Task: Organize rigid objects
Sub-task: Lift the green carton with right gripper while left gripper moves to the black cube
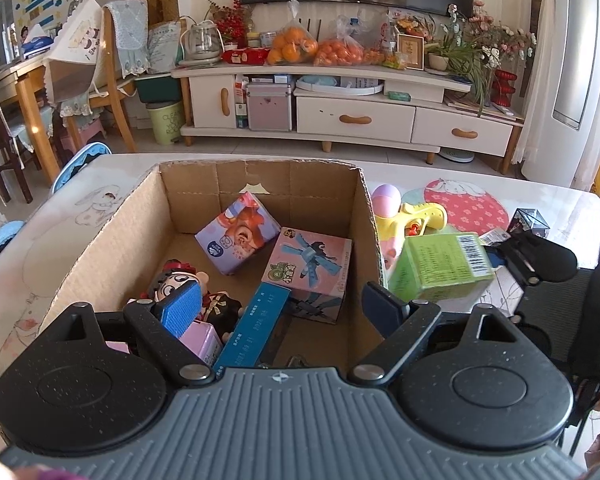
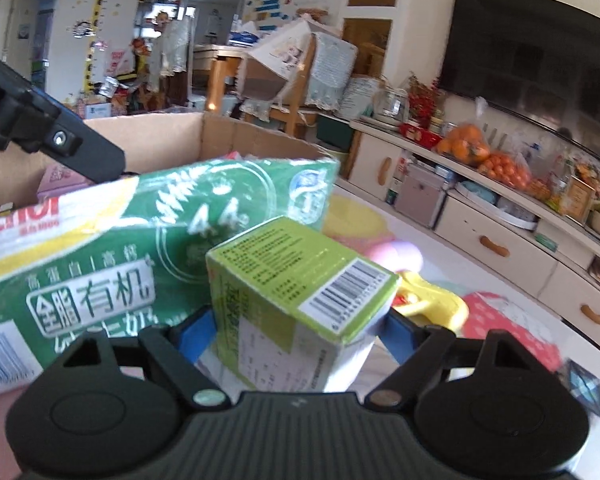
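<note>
Big green milk carton point(image 2: 100, 248) and open brown cardboard box point(image 1: 260, 184) crowd left of our right claw point(image 2: 296, 328). Small lime-green barcoded carton point(image 2: 300, 292) sits clamped between its blue pads, tilted. Left claw point(image 1: 280, 304) gapes empty over the box.

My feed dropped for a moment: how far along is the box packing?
Done: several items lie in the cardboard box, including two toy boxes and a doll. In hand: the right claw holds a green carton. Left: a yellow toy on the table.
</note>
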Tool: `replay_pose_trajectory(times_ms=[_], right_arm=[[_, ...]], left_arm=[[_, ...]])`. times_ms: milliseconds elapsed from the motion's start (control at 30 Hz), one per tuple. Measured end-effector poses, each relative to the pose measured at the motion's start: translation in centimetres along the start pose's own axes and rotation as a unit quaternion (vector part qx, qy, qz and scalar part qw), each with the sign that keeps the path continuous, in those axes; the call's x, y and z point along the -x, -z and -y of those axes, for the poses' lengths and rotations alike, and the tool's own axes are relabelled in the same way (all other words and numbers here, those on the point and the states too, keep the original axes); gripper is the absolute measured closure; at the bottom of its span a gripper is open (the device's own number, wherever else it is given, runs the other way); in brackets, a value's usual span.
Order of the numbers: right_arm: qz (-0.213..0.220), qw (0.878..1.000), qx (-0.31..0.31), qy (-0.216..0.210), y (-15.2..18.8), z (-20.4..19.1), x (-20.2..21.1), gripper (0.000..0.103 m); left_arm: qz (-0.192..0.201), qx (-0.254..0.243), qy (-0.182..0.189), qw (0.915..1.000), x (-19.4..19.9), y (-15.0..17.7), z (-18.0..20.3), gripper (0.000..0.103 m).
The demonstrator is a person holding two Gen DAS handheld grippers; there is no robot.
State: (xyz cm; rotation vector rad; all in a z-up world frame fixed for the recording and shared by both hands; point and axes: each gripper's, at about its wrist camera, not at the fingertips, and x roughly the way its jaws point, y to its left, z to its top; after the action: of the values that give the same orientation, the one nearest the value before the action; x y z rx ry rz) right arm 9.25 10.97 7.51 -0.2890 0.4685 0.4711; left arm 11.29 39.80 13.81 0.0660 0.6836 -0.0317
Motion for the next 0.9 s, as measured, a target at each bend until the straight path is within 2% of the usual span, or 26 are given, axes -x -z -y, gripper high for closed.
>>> replay_pose_trajectory(times_ms=[133,300,500,633,733,900], right_arm=[[-0.011,1.0,-0.012,0.024,0.8,0.4,1.3,0.017],[-0.025,0.998,-0.031,0.054,2.1,0.7,3.7,0.017],[-0.042,0.99,-0.079,0.109,4.3,1.9,6.9,0.017],[-0.052,0.977,-0.123,0.165,6.0,3.8,9.0,0.017],[-0.058,0.963,-0.147,0.22,7.1,5.4,10.0,0.017],[-0.054,0.94,-0.192,0.277,8.9,8.3,11.5,0.017]], left_arm=[[0.007,-0.003,0.0,1.0,0.4,0.0,0.4,0.0],[0.017,-0.004,0.016,0.9997,1.0,0.0,1.2,0.0],[0.043,-0.026,0.031,0.9983,1.8,0.3,3.0,0.0],[0.05,-0.038,0.047,0.9969,1.9,0.6,4.4,0.0],[0.052,-0.049,0.058,0.9957,1.6,0.7,5.6,0.0],[0.057,-0.072,0.082,0.9924,0.9,1.2,8.3,0.0]])
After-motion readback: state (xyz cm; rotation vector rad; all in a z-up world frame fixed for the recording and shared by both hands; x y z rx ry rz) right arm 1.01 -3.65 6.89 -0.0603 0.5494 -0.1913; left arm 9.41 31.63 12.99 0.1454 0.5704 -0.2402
